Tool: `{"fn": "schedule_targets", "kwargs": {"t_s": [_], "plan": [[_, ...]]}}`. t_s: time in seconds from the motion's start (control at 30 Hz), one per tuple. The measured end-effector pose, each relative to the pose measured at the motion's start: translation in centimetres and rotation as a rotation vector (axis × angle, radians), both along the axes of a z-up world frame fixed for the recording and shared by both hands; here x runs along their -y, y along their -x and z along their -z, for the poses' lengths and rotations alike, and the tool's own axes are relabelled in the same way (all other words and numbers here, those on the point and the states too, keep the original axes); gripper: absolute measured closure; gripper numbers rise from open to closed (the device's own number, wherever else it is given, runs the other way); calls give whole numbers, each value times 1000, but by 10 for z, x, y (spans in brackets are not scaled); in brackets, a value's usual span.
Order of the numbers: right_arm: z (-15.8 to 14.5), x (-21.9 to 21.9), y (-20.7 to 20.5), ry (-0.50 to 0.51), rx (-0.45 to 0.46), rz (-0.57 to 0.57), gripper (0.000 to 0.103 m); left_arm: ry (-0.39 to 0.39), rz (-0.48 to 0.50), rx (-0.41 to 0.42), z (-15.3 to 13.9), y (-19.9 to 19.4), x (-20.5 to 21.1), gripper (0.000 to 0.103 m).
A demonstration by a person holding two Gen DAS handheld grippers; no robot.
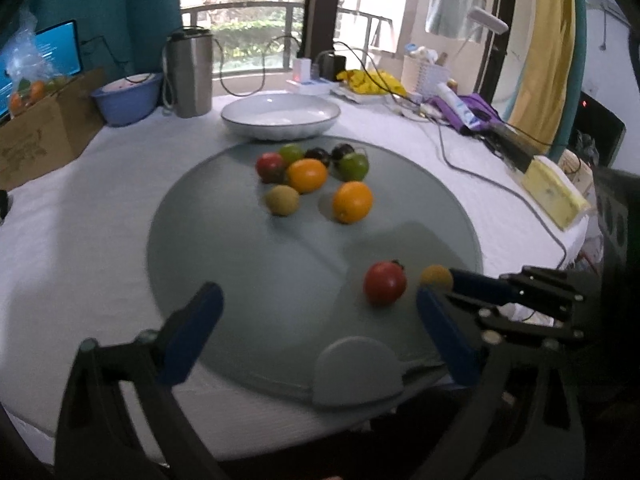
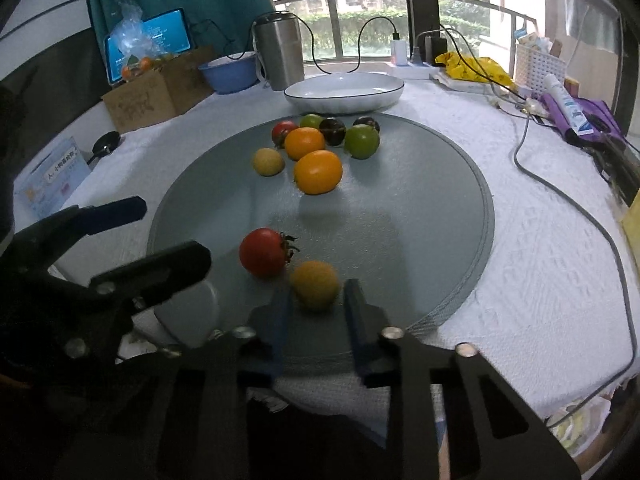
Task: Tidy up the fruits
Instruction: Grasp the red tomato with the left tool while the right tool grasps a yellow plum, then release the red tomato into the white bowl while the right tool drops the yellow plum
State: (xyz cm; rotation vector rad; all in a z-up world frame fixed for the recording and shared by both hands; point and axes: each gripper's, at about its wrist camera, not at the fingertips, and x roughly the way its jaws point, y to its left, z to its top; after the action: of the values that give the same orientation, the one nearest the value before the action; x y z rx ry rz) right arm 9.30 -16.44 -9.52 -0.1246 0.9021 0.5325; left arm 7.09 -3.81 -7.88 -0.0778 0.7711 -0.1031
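A small yellow fruit lies at the near edge of the round glass turntable. My right gripper is shut on it, one blue finger on each side. Just to its left lies a red tomato, also seen in the left wrist view. My left gripper hangs open over the near part of the glass, with nothing between its fingers and the tomato just ahead of its right finger. Farther back sit several fruits: two oranges, green and dark ones, a brownish one. Behind them stands an empty white dish.
A steel flask, a blue bowl and a cardboard box line the back left. Cables, a white basket and tubes crowd the right side. A grey half-round piece sits on the turntable's near rim.
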Motion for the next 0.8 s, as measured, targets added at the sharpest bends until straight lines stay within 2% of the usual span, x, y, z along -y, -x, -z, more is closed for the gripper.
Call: {"fn": "schedule_targets", "kwargs": {"t_s": [0.13, 0.33, 0.5, 0.67, 0.8], "plan": [[-1, 13, -6, -17, 9, 20, 77, 8, 24, -36, 5, -12, 10, 14], [-5, 29, -15, -30, 29, 47, 77, -27, 85, -80, 11, -24, 34, 34], [-2, 34, -22, -36, 19, 53, 77, -50, 107, -108, 16, -31, 42, 55], [-2, 35, -28, -41, 16, 52, 77, -64, 108, -114, 18, -35, 44, 67], [-3, 35, -32, -41, 16, 58, 77, -63, 108, -115, 17, -37, 42, 71]]}}
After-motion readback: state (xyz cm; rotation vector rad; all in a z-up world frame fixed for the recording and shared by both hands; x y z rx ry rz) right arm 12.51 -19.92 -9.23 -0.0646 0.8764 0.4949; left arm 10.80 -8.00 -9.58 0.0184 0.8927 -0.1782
